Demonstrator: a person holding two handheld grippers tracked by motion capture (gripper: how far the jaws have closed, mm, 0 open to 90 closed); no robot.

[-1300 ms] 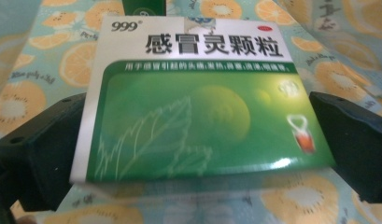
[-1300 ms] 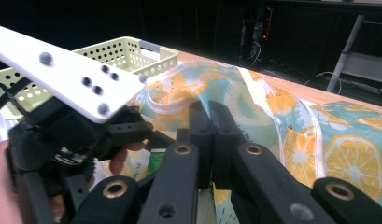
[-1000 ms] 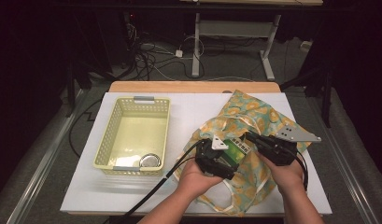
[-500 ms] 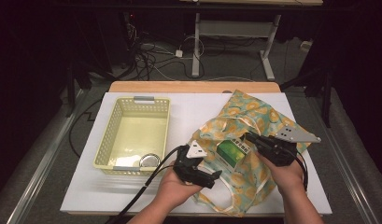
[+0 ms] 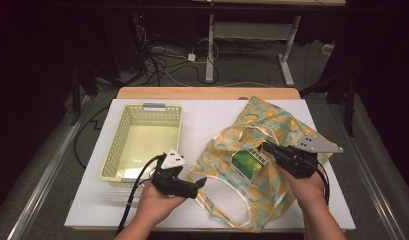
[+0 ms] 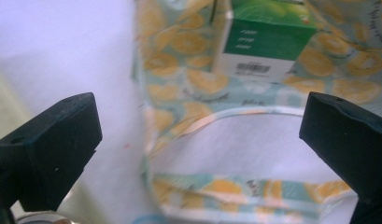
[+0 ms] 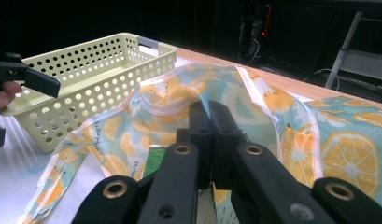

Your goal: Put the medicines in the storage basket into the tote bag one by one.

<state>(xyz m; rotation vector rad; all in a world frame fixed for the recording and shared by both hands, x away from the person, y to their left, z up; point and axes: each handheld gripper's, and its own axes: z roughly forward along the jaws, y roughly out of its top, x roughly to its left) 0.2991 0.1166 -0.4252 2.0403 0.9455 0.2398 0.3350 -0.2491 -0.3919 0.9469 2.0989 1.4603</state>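
While pinched shut on the bag's (image 5: 262, 150) upper rim, right claw (image 5: 266, 146) holds the fabric mouth lifted above the green carton (image 5: 248, 164), as seen from the high view; jaws pressed together with cloth between them in the right gripper view. Left claw (image 5: 199, 186) wide open and empty, poised just beside the bag's near-left edge, close to the basket's (image 5: 123, 150) front corner, jaws aimed toward the bag. Lying inside the open mouth, on the desk's (image 5: 202, 115) right half, carton between the two claws, nearer the right one. Long axis running diagonally, from near-left toward far-right in the high view; barcode end facing the left claw in the left gripper view. Carton's far part cut off there at the top edge; lettering too blurred to read; lower side tucked under fabric.
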